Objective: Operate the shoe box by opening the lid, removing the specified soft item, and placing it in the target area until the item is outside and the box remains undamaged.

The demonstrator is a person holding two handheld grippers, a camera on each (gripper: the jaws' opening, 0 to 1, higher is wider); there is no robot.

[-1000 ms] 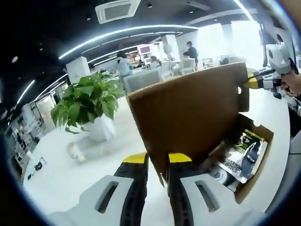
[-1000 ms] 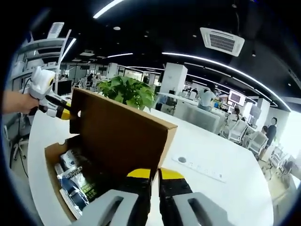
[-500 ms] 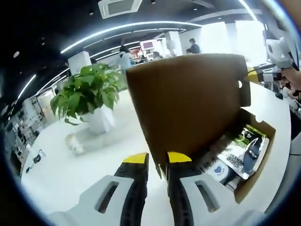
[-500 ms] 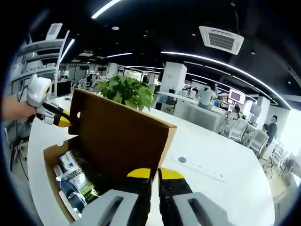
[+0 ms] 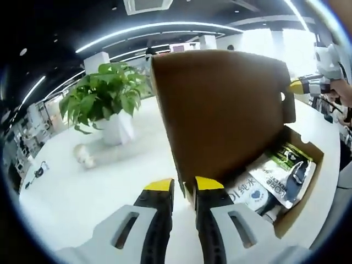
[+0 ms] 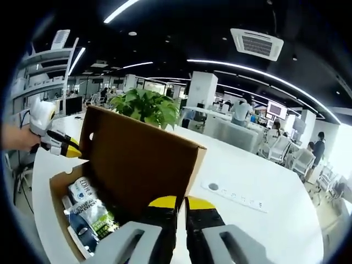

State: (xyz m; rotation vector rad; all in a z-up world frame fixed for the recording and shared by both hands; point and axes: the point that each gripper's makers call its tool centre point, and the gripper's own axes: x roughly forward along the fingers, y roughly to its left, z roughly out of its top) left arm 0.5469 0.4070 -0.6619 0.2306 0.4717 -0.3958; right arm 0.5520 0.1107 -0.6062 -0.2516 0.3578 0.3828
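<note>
The brown cardboard shoe box (image 5: 309,163) lies open on a white table, its lid (image 5: 220,115) standing nearly upright. My left gripper (image 5: 183,186) is shut on the lid's near bottom corner. At the lid's far corner is my right gripper (image 5: 301,86), held by a hand. Soft printed packets (image 5: 275,176) lie inside. In the right gripper view, my right gripper (image 6: 181,203) pinches the lid (image 6: 137,165) at its near end. The left gripper (image 6: 70,149) sits at the far end, and the packets (image 6: 91,212) show in the box (image 6: 55,190).
A potted green plant (image 5: 104,104) in a white pot stands behind the box, also visible as the plant (image 6: 146,107) beyond the lid. A small pale object (image 5: 82,155) lies near the pot. A socket strip (image 6: 234,195) is set into the table (image 6: 264,231). Desks and people fill the background.
The lid has swung further up and back, so more of the packets show. In the right gripper view the left gripper sits lower than before.
</note>
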